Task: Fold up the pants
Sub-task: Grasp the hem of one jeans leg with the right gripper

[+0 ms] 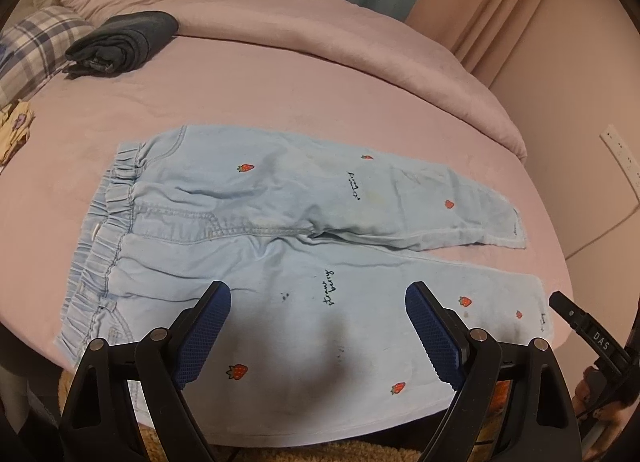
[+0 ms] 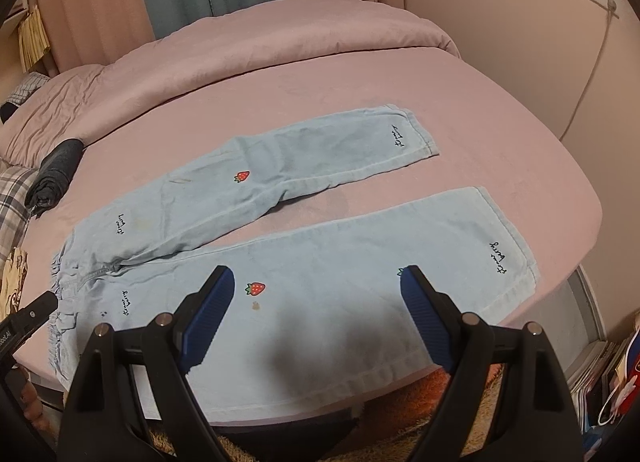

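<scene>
Both claws, left [image 1: 318,326] and right [image 2: 316,310], hung wide open and empty above the pants' [image 1: 280,222] near leg. Seemingly nothing was folded; gripping that near edge evenly would keep the fold straight.

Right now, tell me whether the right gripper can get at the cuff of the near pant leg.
Probably yes. The right gripper hangs open above the near leg of the pants, and the cuff lies flat and uncovered to its right on the bed, with nothing between.
</scene>
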A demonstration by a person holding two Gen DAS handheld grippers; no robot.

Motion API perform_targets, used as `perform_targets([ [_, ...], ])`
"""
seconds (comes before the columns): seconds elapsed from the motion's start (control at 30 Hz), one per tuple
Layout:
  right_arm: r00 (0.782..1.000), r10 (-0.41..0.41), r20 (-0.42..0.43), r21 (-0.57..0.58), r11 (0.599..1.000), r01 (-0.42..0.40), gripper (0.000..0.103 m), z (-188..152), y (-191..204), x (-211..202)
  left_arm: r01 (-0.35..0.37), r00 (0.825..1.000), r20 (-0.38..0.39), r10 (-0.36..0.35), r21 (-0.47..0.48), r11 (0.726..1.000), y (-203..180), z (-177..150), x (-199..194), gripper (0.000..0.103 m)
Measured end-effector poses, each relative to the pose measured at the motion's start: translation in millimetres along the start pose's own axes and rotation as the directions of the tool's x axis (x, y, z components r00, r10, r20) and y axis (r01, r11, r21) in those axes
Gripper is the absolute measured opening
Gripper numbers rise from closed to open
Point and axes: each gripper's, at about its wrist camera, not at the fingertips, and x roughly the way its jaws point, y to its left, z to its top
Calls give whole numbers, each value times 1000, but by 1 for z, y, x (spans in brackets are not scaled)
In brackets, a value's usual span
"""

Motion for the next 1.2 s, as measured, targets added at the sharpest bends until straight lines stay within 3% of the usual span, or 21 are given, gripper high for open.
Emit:
perform_targets([
  [0.13, 1000, -11, -6, 47, 999, 11, 86, -1, -20, 2, -26, 1000, -9, 26, -23, 999, 8, 0, 2, 90],
  [0.33, 991, -118, -55, 133, 983, 125, 86, -2, -75, 18, -75, 997, -39, 72, -67, 995, 27, -2, 12, 90],
  [0.43, 974, -211, -82, 165, 961, 222, 87, -1, -111, 29, -88, 995, -56, 84, -72, 993, 33, -4, 19, 90],
  [0.53, 941, -320, -106, 184, 924, 335, 87, 2, -147, 43, -118, 991, -77, 111, -94, 989, 41, -6, 26, 90],
  [0.63, 922, -361, -143, 195, 903, 384, 87, 1, -174, 60, -140, 987, -95, 130, -114, 984, 47, -9, 31, 87],
  [0.7, 921, -346, -181, 207, 902, 379, 87, -3, -189, 77, -158, 982, -120, 144, -115, 981, 49, -13, 37, 84],
  [0.73, 925, -327, -194, 206, 908, 365, 84, -6, -192, 84, -160, 981, -126, 146, -113, 981, 49, -14, 39, 84],
  [0.77, 929, -303, -213, 209, 915, 346, 73, -9, -195, 92, -165, 980, -135, 149, -112, 980, 50, -15, 41, 84],
  [0.8, 946, -243, -215, 243, 925, 292, 66, -15, -197, 95, -169, 978, -141, 152, -111, 979, 50, -15, 41, 84],
  [0.83, 954, -224, -200, 261, 926, 272, 55, -15, -198, 95, -166, 978, -143, 150, -110, 980, 49, -16, 41, 84],
  [0.9, 960, -228, -165, 243, 934, 264, 24, -10, -193, 87, -158, 980, -140, 142, -114, 981, 48, -14, 38, 84],
  [0.93, 968, -207, -140, 261, 936, 238, 16, -6, -193, 80, -154, 981, -136, 138, -115, 981, 47, -13, 37, 84],
  [1.07, 979, -195, -50, 306, 930, 201, 16, 9, -195, 59, -140, 987, -97, 129, -111, 984, 45, -6, 28, 84],
  [1.13, 968, -228, -103, 296, 922, 248, 17, 6, -197, 74, -146, 985, -107, 133, -117, 982, 48, -7, 33, 84],
  [1.2, 937, -284, -203, 244, 912, 329, 23, -9, -193, 100, -155, 981, -135, 138, -126, 980, 51, -10, 40, 84],
])
